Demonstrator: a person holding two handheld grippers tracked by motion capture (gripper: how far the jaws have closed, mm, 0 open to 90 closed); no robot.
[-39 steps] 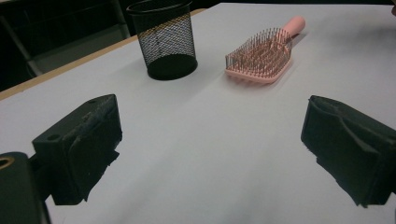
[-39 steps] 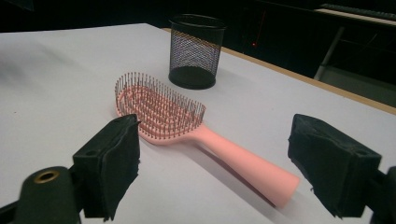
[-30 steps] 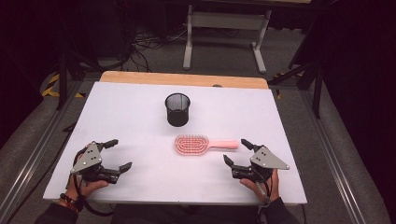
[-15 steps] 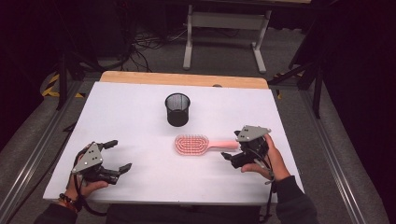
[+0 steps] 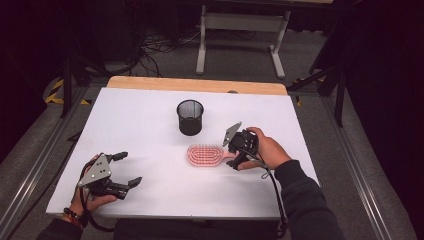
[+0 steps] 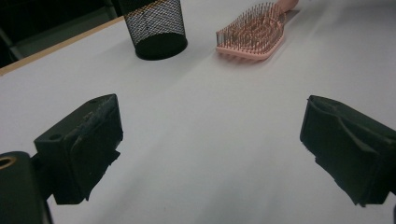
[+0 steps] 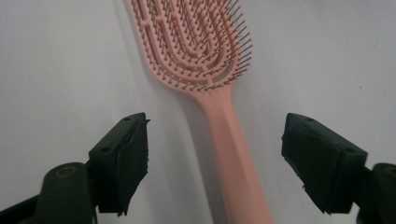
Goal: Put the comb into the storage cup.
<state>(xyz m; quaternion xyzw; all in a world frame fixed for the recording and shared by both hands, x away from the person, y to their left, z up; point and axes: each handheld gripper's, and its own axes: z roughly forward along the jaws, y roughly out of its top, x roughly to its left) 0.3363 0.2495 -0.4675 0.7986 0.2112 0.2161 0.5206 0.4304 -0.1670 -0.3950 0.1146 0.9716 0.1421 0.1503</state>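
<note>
A pink hairbrush (image 5: 205,155) lies bristles-up on the white table, its handle pointing right. My right gripper (image 5: 233,152) is over that handle. In the right gripper view the handle (image 7: 233,154) runs between the two black jaws of the right gripper (image 7: 222,158) with a gap on each side. The jaws have just been closing and do not touch it, so the gripper is open. My left gripper (image 5: 131,168) rests open near the front left edge with nothing in it. Ahead of the left gripper (image 6: 210,149) are the brush (image 6: 252,35) and a black mesh cup (image 6: 156,28).
The black mesh cup (image 5: 190,117) stands upright behind the brush, near the table's middle. The white tabletop (image 5: 140,125) has a wooden strip (image 5: 200,85) along its far edge. A metal stand (image 5: 240,30) and cables lie on the floor beyond.
The right hand moved from the front right corner forward and left, and its gripper is now over the brush handle. The left gripper stayed in place. The brush and the cup have not moved.
</note>
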